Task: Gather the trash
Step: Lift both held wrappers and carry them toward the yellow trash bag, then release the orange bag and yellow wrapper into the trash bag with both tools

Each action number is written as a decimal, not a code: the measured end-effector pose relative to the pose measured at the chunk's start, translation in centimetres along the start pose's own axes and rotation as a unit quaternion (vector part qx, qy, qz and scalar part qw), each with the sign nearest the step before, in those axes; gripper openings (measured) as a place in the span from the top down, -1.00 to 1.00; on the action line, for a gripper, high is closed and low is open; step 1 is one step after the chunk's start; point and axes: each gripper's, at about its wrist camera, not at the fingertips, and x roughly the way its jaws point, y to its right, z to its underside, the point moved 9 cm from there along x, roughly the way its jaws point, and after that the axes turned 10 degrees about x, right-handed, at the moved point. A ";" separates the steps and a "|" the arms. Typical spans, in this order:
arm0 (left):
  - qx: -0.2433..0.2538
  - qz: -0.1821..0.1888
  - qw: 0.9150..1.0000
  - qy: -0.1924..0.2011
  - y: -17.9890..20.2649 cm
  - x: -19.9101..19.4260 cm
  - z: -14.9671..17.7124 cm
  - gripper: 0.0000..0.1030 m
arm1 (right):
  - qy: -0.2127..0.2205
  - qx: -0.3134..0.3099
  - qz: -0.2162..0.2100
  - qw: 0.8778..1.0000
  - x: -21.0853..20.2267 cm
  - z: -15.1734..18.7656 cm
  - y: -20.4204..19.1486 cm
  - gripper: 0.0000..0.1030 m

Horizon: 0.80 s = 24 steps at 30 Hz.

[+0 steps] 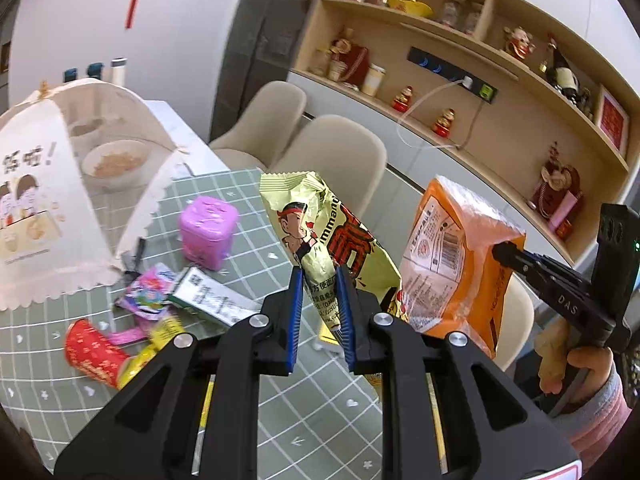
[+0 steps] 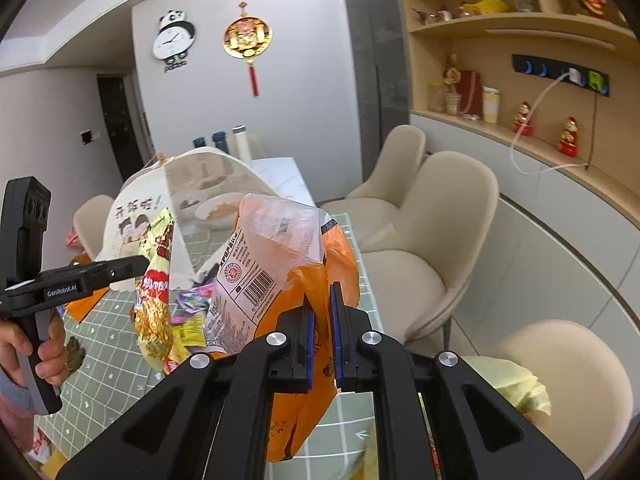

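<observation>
My left gripper (image 1: 319, 270) is shut on a yellow snack wrapper (image 1: 320, 224) with a cartoon figure, held up above the green checked tablecloth (image 1: 312, 420). My right gripper (image 2: 321, 300) is shut on an orange and clear plastic bag (image 2: 280, 248), also lifted off the table. In the left wrist view the orange bag (image 1: 452, 252) hangs to the right with the right gripper's fingertip (image 1: 505, 251) pinching its edge. In the right wrist view the yellow wrapper (image 2: 156, 280) hangs at left in the left gripper's fingers (image 2: 128, 266).
More litter lies on the cloth: a red cup (image 1: 94, 350), a white-green carton (image 1: 212, 300), small colourful wrappers (image 1: 150, 292) and a pink box (image 1: 208, 232). A mesh food cover (image 1: 60, 184) stands at left. Beige chairs (image 1: 332, 156) line the far side; shelves (image 1: 460, 80) stand behind.
</observation>
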 end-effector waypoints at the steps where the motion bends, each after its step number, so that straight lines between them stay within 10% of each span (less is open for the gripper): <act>1: 0.004 0.006 1.000 -0.002 0.6 0.5 -0.1 0.69 | 0.002 0.002 0.007 1.000 -0.2 -0.1 0.7 0.83; 24: 0.070 0.129 0.988 -0.050 13.2 11.4 -0.9 0.69 | -0.030 0.025 0.186 0.982 -1.0 5.1 16.7 0.83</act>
